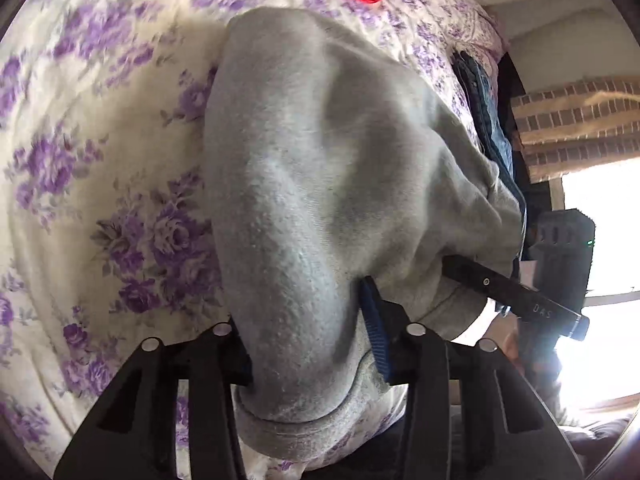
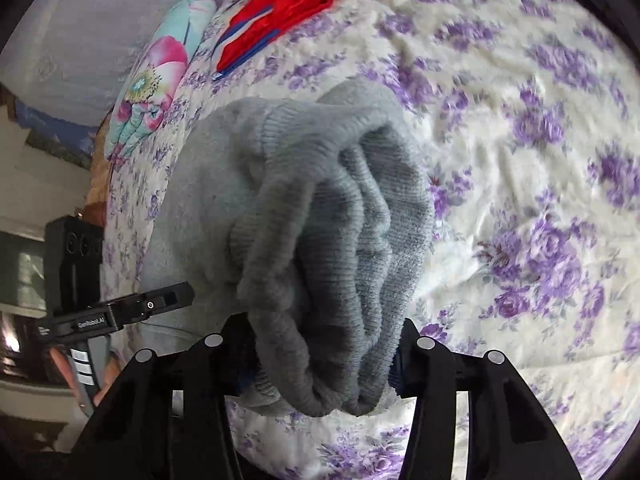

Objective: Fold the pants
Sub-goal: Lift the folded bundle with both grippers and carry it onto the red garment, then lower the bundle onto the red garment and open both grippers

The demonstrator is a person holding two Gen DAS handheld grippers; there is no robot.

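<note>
Now two grippers clamp one grey pants (image 1: 320,184); one red garment (image 2: 280,12).

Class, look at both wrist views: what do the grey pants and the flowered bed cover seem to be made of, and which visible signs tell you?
Grey pants: soft matte knit, probably cotton fleece; fuzzy pilled surface, and a ribbed band gathered between the right tongs.
Flowered bed cover: thin woven cloth with a printed purple pattern, likely cotton or a blend; fine creases, slight sheen.
</note>
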